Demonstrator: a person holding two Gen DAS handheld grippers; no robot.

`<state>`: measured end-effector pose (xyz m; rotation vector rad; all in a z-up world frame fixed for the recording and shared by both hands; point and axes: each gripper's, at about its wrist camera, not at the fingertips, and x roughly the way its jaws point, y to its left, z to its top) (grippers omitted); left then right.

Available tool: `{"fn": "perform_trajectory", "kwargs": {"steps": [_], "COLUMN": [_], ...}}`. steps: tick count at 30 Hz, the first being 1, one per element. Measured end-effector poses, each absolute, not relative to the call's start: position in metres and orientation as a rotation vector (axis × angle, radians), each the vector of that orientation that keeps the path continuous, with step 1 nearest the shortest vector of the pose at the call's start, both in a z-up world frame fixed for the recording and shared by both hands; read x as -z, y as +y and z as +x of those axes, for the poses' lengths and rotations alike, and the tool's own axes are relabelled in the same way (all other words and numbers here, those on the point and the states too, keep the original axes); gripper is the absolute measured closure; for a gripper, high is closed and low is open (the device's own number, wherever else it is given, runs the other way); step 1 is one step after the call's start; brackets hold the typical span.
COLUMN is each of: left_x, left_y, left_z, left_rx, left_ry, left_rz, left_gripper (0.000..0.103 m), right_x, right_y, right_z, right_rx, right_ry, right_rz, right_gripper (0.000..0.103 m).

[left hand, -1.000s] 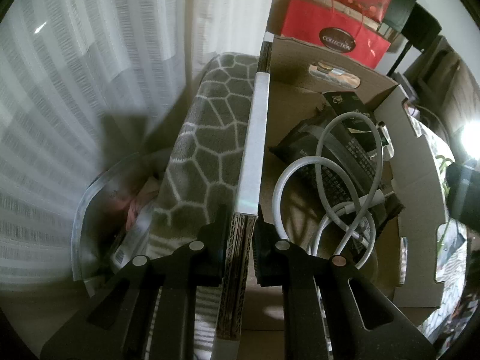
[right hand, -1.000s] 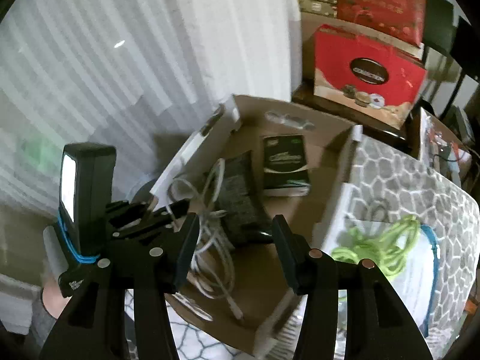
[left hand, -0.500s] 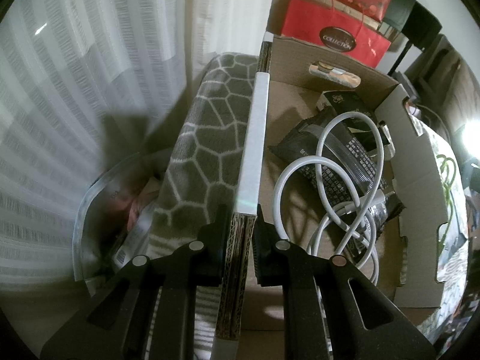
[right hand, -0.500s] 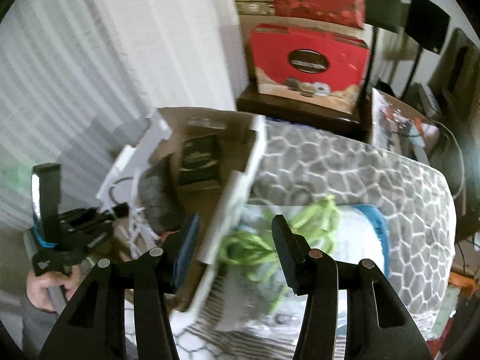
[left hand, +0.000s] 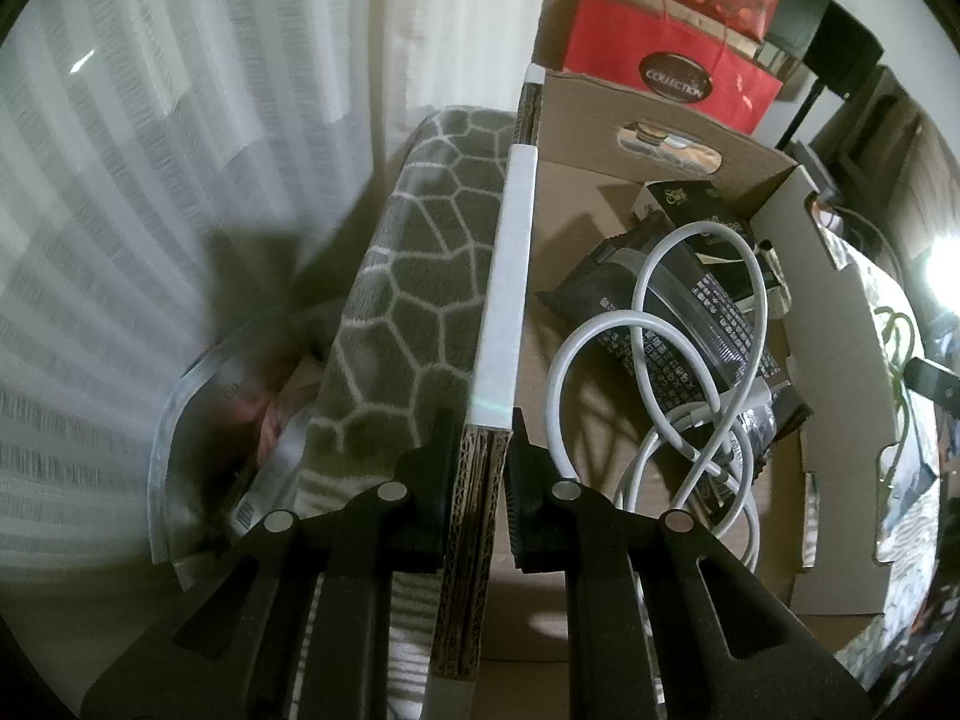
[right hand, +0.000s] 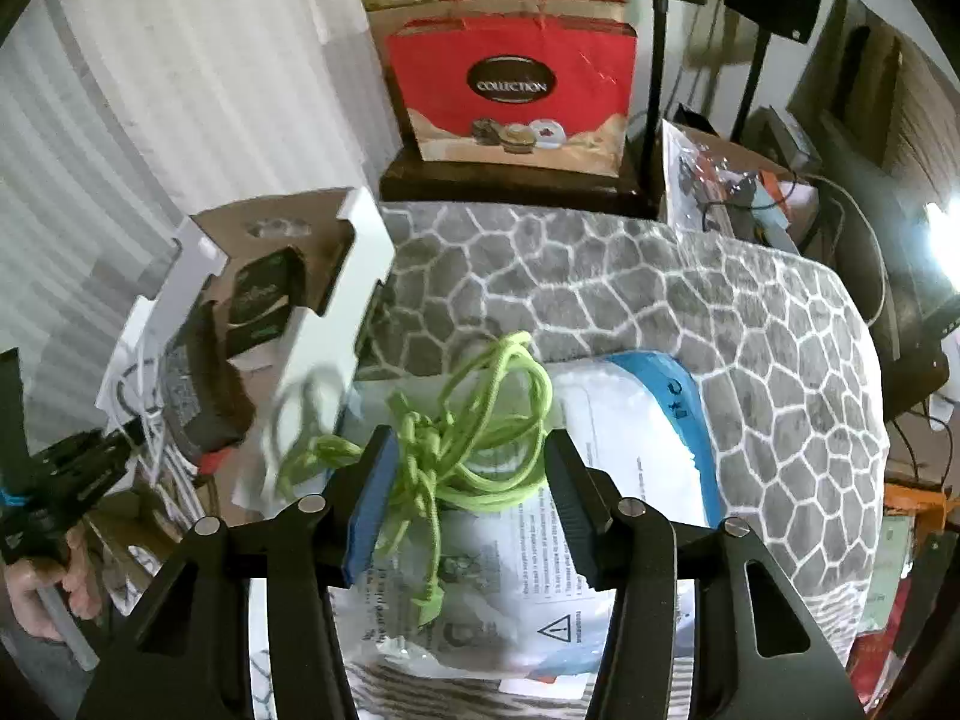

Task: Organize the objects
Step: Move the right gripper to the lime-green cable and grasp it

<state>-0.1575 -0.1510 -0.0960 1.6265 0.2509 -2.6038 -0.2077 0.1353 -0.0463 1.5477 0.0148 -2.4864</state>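
Note:
My left gripper point(left hand: 483, 474) is shut on the near wall point(left hand: 501, 312) of an open cardboard box point(left hand: 834, 420). The box holds a coiled white cable point(left hand: 654, 372), a black packet point(left hand: 678, 330) and a small dark box point(left hand: 690, 204). In the right wrist view the same box point(right hand: 360, 276) sits at the left on a grey patterned blanket point(right hand: 690, 300). My right gripper point(right hand: 462, 492) is open, its fingers on either side of a tangled green cord point(right hand: 474, 420) that lies on a white and blue plastic bag point(right hand: 636, 432).
A red gift bag point(right hand: 510, 90) stands on a dark stand behind the blanket. White curtains point(left hand: 180, 120) hang at the left. A clear plastic bin point(left hand: 198, 408) sits beside the blanket's left edge. Cluttered items and cables point(right hand: 732, 180) lie at the back right.
My right gripper has swung right from above the box to over the green cord on the bag. My left gripper has kept its hold on the box wall.

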Motion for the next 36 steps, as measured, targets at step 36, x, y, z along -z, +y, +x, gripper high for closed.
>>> {"fn": "perform_trajectory", "kwargs": {"steps": [36], "left_x": [0.096], "left_y": [-0.150], "left_z": [-0.157], "left_rx": [2.604], "left_ry": [0.250], "left_rz": [1.624], "left_gripper": [0.089], "right_x": [0.001], "right_y": [0.105], "right_z": [-0.207], "right_rx": [2.495], "right_ry": [-0.005], "right_rz": [1.371], "right_gripper": [0.073]}}
